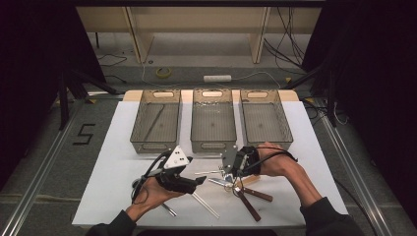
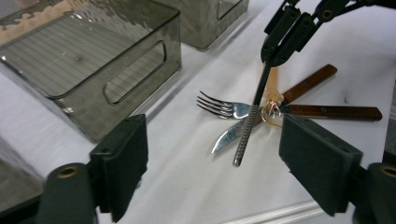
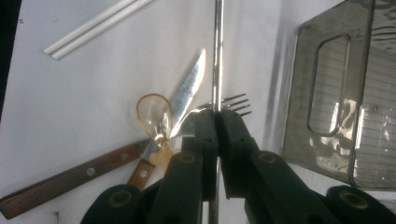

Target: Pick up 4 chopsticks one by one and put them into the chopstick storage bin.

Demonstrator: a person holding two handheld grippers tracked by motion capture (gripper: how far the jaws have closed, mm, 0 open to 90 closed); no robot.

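My right gripper (image 3: 217, 116) is shut on a thin metal chopstick (image 3: 217, 56), whose ridged tip (image 2: 243, 144) hangs just above the table. Below it lies a pile: a metal fork (image 2: 224, 108), a knife with a wooden handle (image 2: 336, 112), a second wooden handle (image 2: 308, 84) and a clear amber spoon (image 3: 154, 114). In the high view the right gripper (image 1: 226, 169) is at the table's middle, in front of the centre tray. My left gripper (image 2: 215, 158) is open, nothing between its pads, facing the pile from the left (image 1: 201, 180).
Three smoky clear trays stand in a row at the back: left (image 1: 155, 145), centre (image 1: 213, 145), right (image 1: 268, 141). A thin stick lies in the left one. A pair of white chopsticks (image 1: 205, 205) and a small metal piece (image 1: 169, 210) lie near the front edge.
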